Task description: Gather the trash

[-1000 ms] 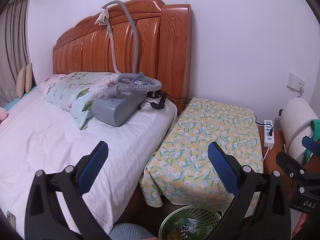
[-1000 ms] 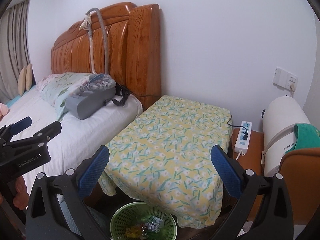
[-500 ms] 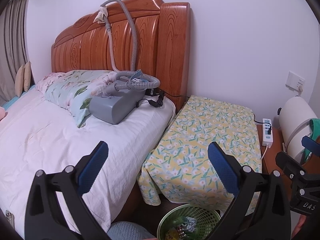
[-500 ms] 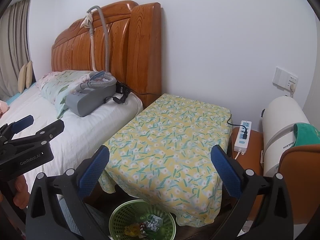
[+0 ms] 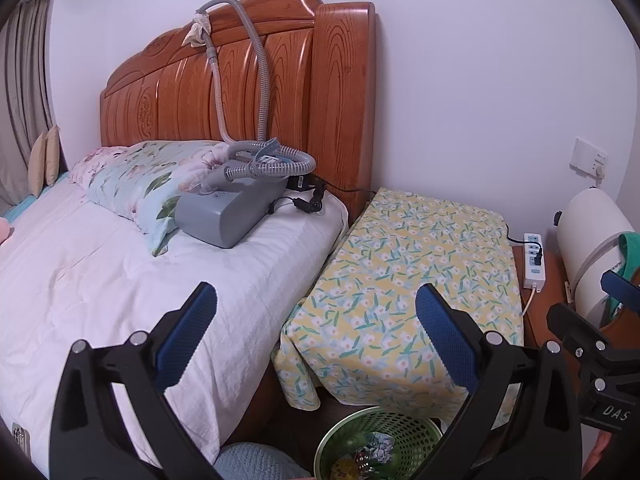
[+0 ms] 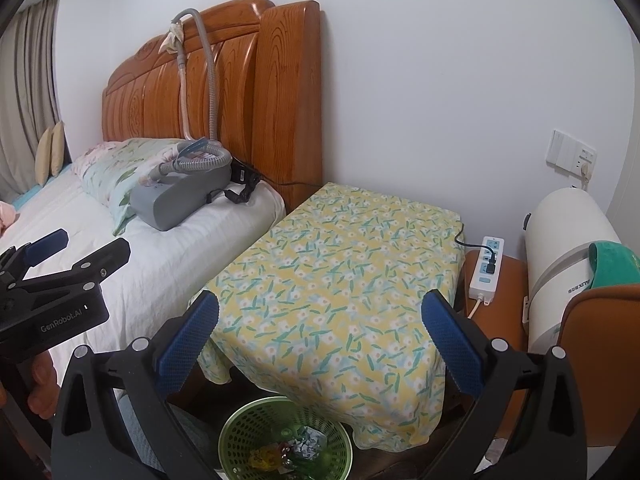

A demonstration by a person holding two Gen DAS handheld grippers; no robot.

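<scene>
A green mesh waste basket (image 5: 384,420) (image 6: 240,436) stands on the floor below the bedside table, with crumpled wrappers (image 5: 370,450) (image 6: 288,454) inside. My left gripper (image 5: 316,320) is open and empty, held above the bed edge and the basket. Open and empty too, my right gripper (image 6: 320,326) hovers over the front of the table, above the basket. Each gripper shows at the edge of the other's view.
A bedside table under a yellow flowered cloth (image 5: 408,276) (image 6: 340,276) sits between the bed (image 5: 100,280) and a wooden stand with a power strip (image 6: 486,268). A grey machine with hose (image 5: 232,216) lies on the bed. A white cylinder appliance (image 6: 568,248) stands right.
Both views have drifted slightly; the bed and table sit a little lower and further left in the left view. Both grippers stay open and empty.
</scene>
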